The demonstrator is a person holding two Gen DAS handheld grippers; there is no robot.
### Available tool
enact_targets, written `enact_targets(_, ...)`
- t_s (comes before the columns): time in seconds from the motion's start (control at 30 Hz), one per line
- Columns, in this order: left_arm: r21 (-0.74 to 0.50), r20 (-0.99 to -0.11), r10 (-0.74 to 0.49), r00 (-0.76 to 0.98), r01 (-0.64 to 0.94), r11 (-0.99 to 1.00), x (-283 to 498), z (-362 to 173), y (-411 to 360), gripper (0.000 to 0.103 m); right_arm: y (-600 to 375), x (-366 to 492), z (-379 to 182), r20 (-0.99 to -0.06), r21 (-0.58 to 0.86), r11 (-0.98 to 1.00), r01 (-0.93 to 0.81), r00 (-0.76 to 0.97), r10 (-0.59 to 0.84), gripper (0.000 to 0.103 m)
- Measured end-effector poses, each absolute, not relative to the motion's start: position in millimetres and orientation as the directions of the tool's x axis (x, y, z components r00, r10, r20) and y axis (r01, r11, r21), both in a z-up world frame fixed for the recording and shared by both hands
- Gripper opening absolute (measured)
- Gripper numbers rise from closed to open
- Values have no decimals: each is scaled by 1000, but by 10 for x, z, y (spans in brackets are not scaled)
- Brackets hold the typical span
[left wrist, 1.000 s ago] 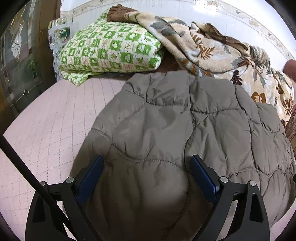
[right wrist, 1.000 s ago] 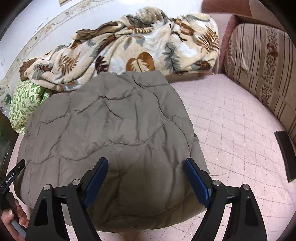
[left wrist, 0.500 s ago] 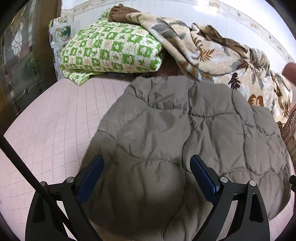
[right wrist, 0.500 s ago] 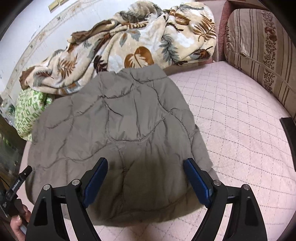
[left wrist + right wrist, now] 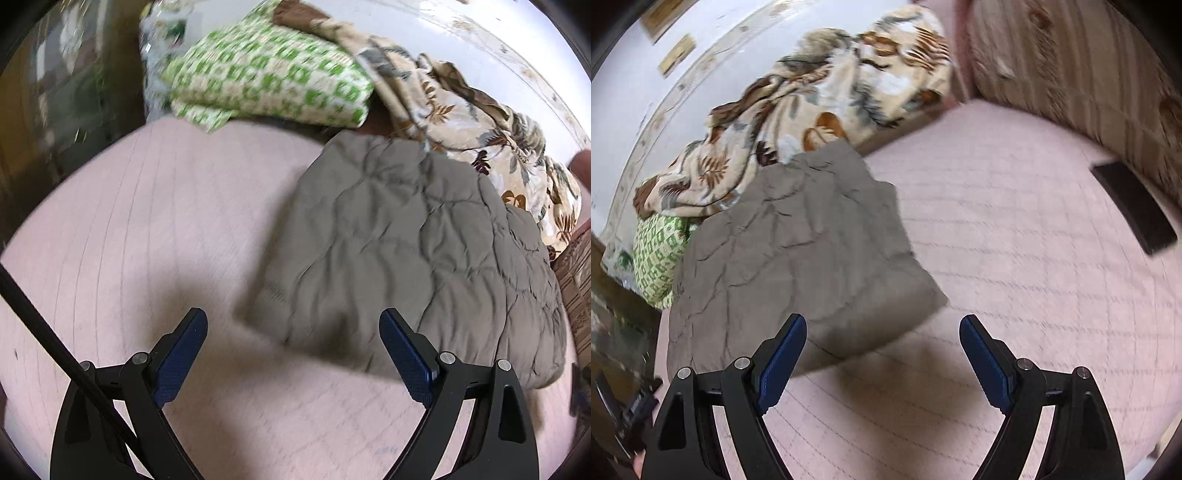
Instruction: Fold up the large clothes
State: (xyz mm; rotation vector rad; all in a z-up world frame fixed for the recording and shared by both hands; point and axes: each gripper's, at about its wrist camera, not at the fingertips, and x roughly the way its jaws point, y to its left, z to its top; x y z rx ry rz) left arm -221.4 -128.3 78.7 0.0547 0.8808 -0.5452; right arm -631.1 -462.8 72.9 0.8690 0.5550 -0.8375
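Observation:
A folded grey-brown quilted jacket (image 5: 406, 251) lies on the pink quilted bed cover (image 5: 147, 229); it also shows in the right wrist view (image 5: 798, 251). My left gripper (image 5: 293, 328) is open and empty, above the bed just left of the jacket's near corner. My right gripper (image 5: 882, 332) is open and empty, above the bed cover (image 5: 1015, 258) off the jacket's near right corner. Neither gripper touches the jacket. Both views are motion-blurred.
A green-checked folded blanket (image 5: 269, 85) and a leaf-print blanket (image 5: 461, 110) lie heaped behind the jacket by the wall. A striped cushion (image 5: 1071, 74) stands at the right. A dark flat object (image 5: 1134, 206) lies on the bed at the right.
Both grippers have pulled back from over the jacket. The left swung left and the right swung right, so the jacket now lies off to the side in each view.

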Motion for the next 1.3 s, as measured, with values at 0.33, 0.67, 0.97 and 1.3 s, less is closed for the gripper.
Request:
enact_targets(0.33,-280,-804,-426,415,368,886,-1940,536,-911,94,-4765,-6697,573,-687,571,245,783,620,-379,88)
enact_targets(0.67,-422,-793,-518,320,324,847,-1786,458,-855,94,-5007,-6729,172,-649,709,97,699,700,-296,88)
enact_targets(0.97,-451,-776,-545,317,326,831,-1700,489,-764,94,-4996,-6372,115,-626,730,134,670,734,-262,88)
enact_targets(1.3,-591,-731,-646,221,268,761,-1653,310,-863,94,-5047,-6217,-57,-549,810,84,580,801,-240,88)
